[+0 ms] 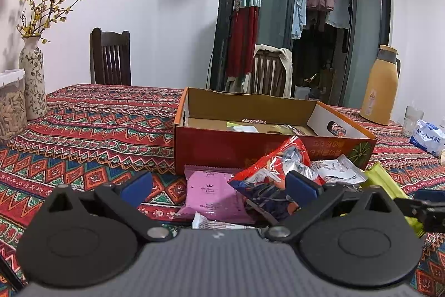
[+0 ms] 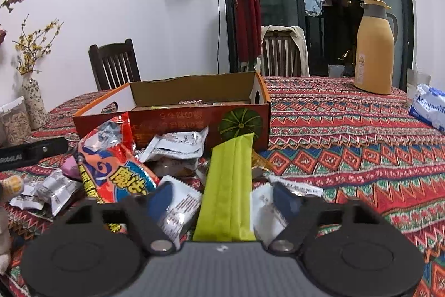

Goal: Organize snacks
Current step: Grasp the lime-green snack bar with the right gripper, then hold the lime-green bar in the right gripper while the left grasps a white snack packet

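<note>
An open orange cardboard box [image 1: 217, 146] [image 2: 172, 124] stands on the patterned tablecloth, with a few small packets inside. A heap of snacks lies in front of it. My left gripper [image 1: 219, 188] is open over a pink packet [image 1: 208, 194], and its right pad overlaps a red printed packet [image 1: 272, 166] [image 2: 111, 160]. My right gripper [image 2: 224, 199] is open around a long yellow-green packet [image 2: 230, 180] [image 1: 383, 180] that lies lengthwise between the pads without being pressed. White foil packets [image 2: 178, 144] [image 1: 336, 169] lie beside both pads.
A yellow thermos jug [image 1: 379, 85] [image 2: 375, 46] and a tissue pack [image 1: 428, 138] [image 2: 428, 107] stand at the right. At the left are a flowered vase [image 1: 33, 80] and a clear storage jar [image 1: 11, 107]. Wooden chairs [image 1: 111, 57] stand behind the table.
</note>
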Tool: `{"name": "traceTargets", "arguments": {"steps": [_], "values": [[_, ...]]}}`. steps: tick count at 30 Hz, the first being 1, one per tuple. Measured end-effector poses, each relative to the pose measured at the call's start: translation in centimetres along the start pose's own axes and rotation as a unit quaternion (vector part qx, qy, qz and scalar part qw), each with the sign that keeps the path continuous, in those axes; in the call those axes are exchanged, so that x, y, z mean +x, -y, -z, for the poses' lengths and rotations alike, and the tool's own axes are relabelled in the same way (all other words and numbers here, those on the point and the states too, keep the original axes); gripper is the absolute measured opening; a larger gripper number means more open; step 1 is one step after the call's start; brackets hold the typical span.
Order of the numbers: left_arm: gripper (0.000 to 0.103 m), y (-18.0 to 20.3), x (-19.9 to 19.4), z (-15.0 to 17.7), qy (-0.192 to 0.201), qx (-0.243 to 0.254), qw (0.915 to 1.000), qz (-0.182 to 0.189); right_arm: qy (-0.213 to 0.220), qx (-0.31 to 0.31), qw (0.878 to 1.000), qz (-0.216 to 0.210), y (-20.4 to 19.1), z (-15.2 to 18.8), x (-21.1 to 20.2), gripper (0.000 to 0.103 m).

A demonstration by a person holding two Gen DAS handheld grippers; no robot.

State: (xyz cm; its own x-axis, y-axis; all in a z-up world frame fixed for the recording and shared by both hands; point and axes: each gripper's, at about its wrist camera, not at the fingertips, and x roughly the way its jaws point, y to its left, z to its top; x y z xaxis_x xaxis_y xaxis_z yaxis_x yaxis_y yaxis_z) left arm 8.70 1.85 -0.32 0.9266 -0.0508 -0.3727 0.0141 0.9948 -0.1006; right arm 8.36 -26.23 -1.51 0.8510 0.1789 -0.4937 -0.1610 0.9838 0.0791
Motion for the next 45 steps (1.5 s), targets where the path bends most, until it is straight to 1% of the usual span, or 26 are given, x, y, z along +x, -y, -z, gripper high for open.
{"name": "traceTargets", "arguments": {"steps": [2,5,7,8,10,15,20,22,25,31,34,40,45], "values": [[0.103,0.0,0.0,0.0,0.0,-0.002,1.0,0.001,-0.011,-0.014,1.0,0.005,-0.3,-0.5,0.8,0.052],[0.103,-0.1,0.0,0.0,0.0,-0.004,1.0,0.0,-0.03,-0.034,0.999,0.017,-0.8,-0.8,2.4,0.05],[0.103,-0.2,0.1,0.0,-0.001,-0.005,1.0,0.001,-0.046,-0.038,0.998,0.031,-0.9,-0.8,3.5,0.046],[0.103,-0.2,0.1,0.0,-0.001,-0.006,1.0,0.001,-0.054,-0.039,0.997,0.033,-0.9,-0.7,3.9,0.041],[0.103,-0.2,0.1,0.0,-0.001,-0.007,1.0,0.003,-0.057,-0.045,0.997,0.034,-0.9,-0.3,4.2,0.04],[0.103,-0.3,0.1,0.0,-0.002,-0.012,0.9999,0.006,-0.041,-0.053,0.997,0.041,-1.1,0.1,3.6,0.039],[0.103,-0.4,0.0,0.0,-0.001,-0.013,0.9999,0.007,-0.012,-0.023,0.999,0.033,-1.0,-0.1,2.3,0.039],[0.103,-0.3,0.0,0.1,-0.001,-0.013,0.9999,0.008,0.009,-0.011,0.999,0.031,-1.1,-0.2,1.4,0.039],[0.103,-0.3,0.2,0.0,-0.005,-0.014,0.9999,-0.001,0.032,-0.004,0.999,0.024,-1.3,-0.4,0.1,0.039],[0.103,-0.5,-0.5,-0.6,-0.016,-0.006,0.9998,-0.011,0.043,0.004,0.999,0.007,-1.4,-0.2,-1.4,0.039],[0.103,-0.6,-0.9,-0.7,-0.029,0.014,0.9994,-0.015,0.042,0.007,0.999,0.001,-1.2,-0.1,-1.6,0.039],[0.103,-1.6,-1.2,-0.3,-0.087,0.032,0.9955,-0.023,0.039,0.015,0.999,-0.008,-0.9,0.5,-1.8,0.039],[0.103,-2.9,-2.2,0.3,-0.103,0.041,0.993,-0.042,0.034,0.019,0.999,-0.01,-0.7,0.9,-1.8,0.039]]}}
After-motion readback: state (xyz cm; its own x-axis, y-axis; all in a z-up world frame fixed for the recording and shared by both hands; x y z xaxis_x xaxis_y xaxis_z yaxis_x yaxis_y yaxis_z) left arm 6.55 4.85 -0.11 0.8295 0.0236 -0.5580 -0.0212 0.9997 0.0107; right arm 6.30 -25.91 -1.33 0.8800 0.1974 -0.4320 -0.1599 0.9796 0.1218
